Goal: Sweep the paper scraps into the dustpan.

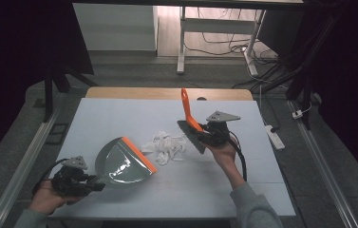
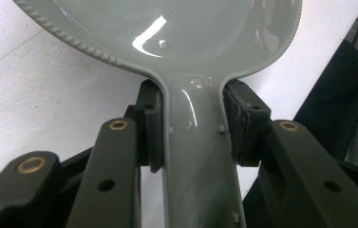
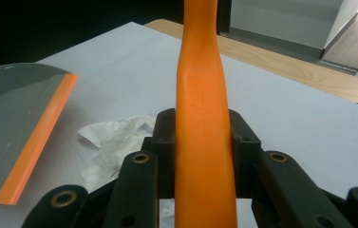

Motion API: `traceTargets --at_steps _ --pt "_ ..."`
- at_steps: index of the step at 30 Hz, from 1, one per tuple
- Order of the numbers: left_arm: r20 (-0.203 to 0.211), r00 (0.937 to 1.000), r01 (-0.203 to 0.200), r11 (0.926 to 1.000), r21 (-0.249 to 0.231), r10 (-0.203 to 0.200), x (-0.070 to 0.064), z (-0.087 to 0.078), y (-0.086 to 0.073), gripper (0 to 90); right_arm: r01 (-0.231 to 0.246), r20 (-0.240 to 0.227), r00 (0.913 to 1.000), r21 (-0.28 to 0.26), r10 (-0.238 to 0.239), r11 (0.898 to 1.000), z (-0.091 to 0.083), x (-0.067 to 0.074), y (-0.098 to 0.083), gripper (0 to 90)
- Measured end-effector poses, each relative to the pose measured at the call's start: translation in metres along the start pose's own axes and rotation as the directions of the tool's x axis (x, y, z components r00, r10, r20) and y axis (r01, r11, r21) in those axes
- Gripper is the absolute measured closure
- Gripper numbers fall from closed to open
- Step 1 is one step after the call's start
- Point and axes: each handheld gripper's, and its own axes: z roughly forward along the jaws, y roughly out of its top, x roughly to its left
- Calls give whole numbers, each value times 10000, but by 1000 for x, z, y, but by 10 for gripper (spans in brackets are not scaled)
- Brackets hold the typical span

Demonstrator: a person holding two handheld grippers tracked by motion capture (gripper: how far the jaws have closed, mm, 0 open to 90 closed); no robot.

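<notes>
A grey dustpan (image 1: 122,164) with an orange lip rests on the white table, its mouth turned toward a pile of crumpled white paper (image 1: 166,146). My left gripper (image 1: 90,184) is shut on the dustpan's handle (image 2: 198,137), a pad pressed on each side. My right gripper (image 1: 204,134) is shut on the orange handle (image 3: 202,123) of a hand brush (image 1: 189,124); its dark head sits just right of the paper and the handle points up and away. In the right gripper view the paper (image 3: 115,137) lies left of the handle, with the dustpan (image 3: 15,128) beyond it.
The white table top (image 1: 119,114) has a wooden strip along its far edge (image 1: 167,93). Behind it stand desk legs (image 1: 181,42) and floor cables. A white power strip (image 1: 275,135) lies on the floor to the right.
</notes>
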Motion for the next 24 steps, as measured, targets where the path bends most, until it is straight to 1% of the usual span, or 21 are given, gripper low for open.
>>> traceTargets --at_steps 1,6,7,8,9,10,11,12,13,15,16,17,18,19,24 --pt "0 10000 0 10000 0 0 0 0 0 613 -6 22 10000 7 6 10000 0 -1 0 698" --pt "74 10000 -33 9996 290 31 -1 6 1 613 -61 216 9997 112 59 9999 2 -5 2 698" --pt "63 10000 -42 9995 327 40 -1 7 1 613 -20 429 9991 225 11 9997 1 -7 2 697" --pt "70 10000 -54 9995 320 52 -1 7 0 613 -20 429 9991 225 11 9997 1 -7 2 697" --pt "114 9999 -69 9993 380 64 0 7 0 613 -200 482 9986 130 194 9997 -1 -11 3 698" --pt "114 9999 -69 9993 380 64 0 7 0 613 -200 482 9986 130 194 9997 -1 -11 3 698" --pt "107 9999 -71 9992 398 66 1 7 -1 613 -428 539 9977 76 423 9991 0 -16 4 698" --pt "90 10000 -10 9992 405 7 2 7 -2 613 -428 539 9977 76 423 9991 0 -16 4 698" --pt "71 10000 22 9991 433 -25 2 7 -2 613 -497 616 9969 131 488 9987 2 -18 4 698" --pt "75 10000 28 9989 475 -31 4 7 -3 613 -480 719 9963 252 461 9985 7 -20 5 698" --pt "81 9999 65 9988 483 -69 4 8 -4 613 -503 830 9955 412 468 9979 12 -23 4 698" --pt "94 9999 71 9986 519 -76 5 8 -4 613 -503 830 9955 412 468 9979 12 -23 4 698" --pt "140 9999 70 9984 558 -78 5 9 -4 613 -555 925 9944 555 502 9969 19 -26 3 698" --pt "146 9999 71 9982 600 -80 6 9 -4 613 -555 925 9944 555 502 9969 19 -26 3 698" --pt "188 9996 189 9976 672 -202 10 10 -6 613 -698 1147 9916 882 595 9937 29 -33 -1 698"
